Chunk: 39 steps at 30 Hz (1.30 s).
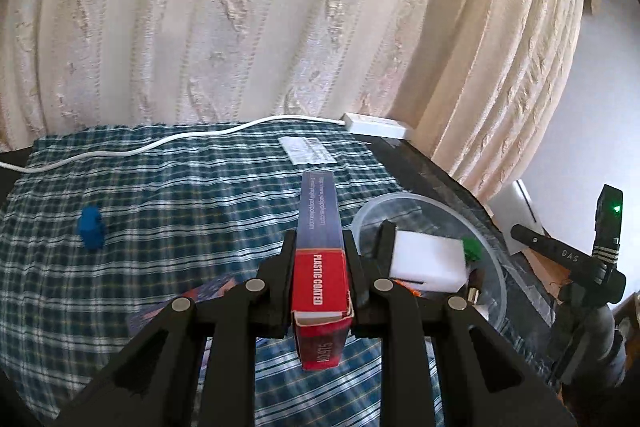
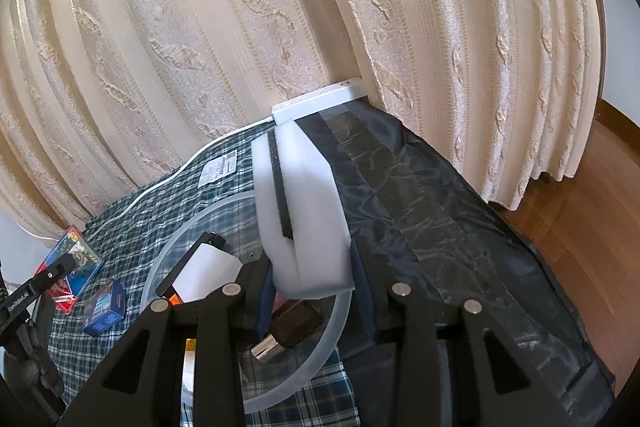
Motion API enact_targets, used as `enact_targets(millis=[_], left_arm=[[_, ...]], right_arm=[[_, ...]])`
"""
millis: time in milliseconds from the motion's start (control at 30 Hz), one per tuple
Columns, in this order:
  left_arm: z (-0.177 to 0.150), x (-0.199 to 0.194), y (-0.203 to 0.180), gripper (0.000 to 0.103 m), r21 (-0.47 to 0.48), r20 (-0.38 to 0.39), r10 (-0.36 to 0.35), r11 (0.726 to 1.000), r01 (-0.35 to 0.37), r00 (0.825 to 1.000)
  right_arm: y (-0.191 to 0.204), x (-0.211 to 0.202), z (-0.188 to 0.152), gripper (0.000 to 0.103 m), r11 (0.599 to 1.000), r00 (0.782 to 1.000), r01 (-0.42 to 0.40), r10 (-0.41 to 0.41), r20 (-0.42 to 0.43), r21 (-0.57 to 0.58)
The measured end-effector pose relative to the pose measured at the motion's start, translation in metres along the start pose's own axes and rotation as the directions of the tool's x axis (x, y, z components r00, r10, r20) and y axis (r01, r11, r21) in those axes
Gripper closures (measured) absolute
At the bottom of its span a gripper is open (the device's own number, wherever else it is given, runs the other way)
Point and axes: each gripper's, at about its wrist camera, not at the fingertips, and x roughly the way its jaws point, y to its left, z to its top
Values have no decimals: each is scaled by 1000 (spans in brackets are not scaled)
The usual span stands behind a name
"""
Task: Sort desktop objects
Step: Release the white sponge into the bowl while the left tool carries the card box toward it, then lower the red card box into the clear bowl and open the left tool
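Clamping a card box (image 1: 319,279), left gripper (image 1: 319,251); right gripper (image 2: 316,267) squeezes white foam (image 2: 304,211); only left shows blue block (image 1: 91,229)

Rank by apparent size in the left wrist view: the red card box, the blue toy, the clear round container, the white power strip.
1. clear round container
2. red card box, gripped right at the lens by the left gripper, so nearness inflates it
3. and 4. white power strip and blue toy look alike; unranked.
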Motion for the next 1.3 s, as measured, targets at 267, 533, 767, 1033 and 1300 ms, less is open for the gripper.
enact_targets(millis=[267,533,767,1033,1300], left_arm=[[7,19,-18,81,8,-10,-50,999,50,999],[13,41,-40,81,21,-18,-92,995,93,996],[11,58,-64,81,68,-6,-70,995,70,998],[-4,76,-92,72,92,-59,-145,984,150,988],[-9,74,-91,60,30,-89,-248,968,251,965]], right_arm=[[6,11,4,64,1000,1000,-3,3,-17,-20],[22,21,7,62,998,1000,-8,6,-30,-61],[41,32,1,61,985,998,53,-58,-26,-166],[44,28,-2,45,982,998,58,-62,-20,-180],[39,16,-6,43,991,999,22,-25,-25,-136]])
